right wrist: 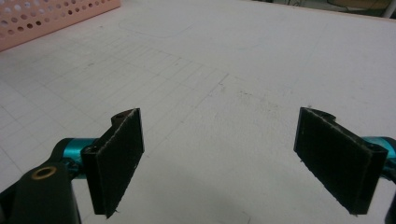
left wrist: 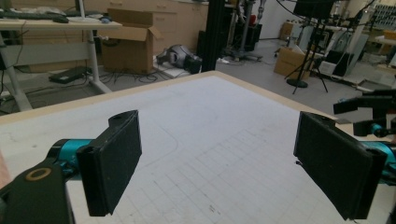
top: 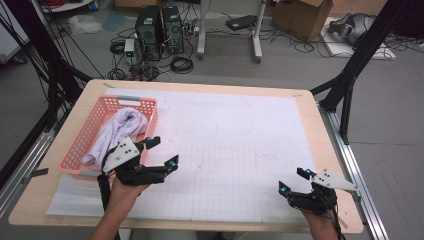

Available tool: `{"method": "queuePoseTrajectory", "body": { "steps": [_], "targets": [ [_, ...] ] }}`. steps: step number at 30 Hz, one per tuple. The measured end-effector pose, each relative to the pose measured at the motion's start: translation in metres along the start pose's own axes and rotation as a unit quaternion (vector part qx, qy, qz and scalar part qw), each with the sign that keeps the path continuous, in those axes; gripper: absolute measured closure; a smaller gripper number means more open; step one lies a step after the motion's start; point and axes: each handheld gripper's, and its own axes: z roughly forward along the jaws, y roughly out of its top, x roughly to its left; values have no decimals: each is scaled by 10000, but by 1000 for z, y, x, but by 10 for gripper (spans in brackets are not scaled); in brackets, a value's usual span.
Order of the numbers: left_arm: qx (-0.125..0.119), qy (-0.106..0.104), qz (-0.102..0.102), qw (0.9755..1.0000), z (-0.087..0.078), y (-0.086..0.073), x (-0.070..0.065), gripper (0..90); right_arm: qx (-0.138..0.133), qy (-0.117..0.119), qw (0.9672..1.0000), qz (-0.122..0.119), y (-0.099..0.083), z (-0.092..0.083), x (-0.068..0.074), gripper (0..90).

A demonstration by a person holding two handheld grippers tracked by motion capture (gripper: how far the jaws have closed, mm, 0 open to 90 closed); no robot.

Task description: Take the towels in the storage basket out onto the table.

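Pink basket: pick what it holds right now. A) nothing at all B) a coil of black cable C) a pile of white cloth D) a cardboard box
C: in the high view the pink basket at the table's left edge has a bunched white cloth lying in it, beside the open left gripper.

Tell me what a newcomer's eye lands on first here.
The pink basket at the table's left edge, with a white cloth heaped inside. Next, the left hand-held gripper beside the basket and the right hand-held gripper near the right front corner, both with jaws spread over the gridded mat.
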Motion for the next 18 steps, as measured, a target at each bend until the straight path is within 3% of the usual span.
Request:
{"method": "queuePoseTrajectory", "body": {
  "steps": [5, 11, 13, 14, 15, 18],
  "targets": [
    [-44, 129, 16, 9999, -9, 19, 16, 155, -24, -5, 10000, 35, 0, 0, 0, 146],
    [30, 367, -86, 9993, -22, 41, 48, 146, 9, -15, 10000, 77, -1, 0, -1, 146],
    [171, 561, -161, 9981, -26, 44, 65, 143, 9, -16, 10000, 46, -1, 1, -1, 146],
    [171, 561, -161, 9981, -26, 44, 65, 143, 13, -12, 10000, 41, -1, 1, -2, 146],
    [286, 648, -213, 9973, -27, 42, 76, 143, 15, -8, 10000, 56, -2, 1, -1, 146],
    [398, 767, -279, 9959, -27, 39, 86, 143, 27, -7, 10000, 91, -2, 1, -1, 146]
  ]
}}
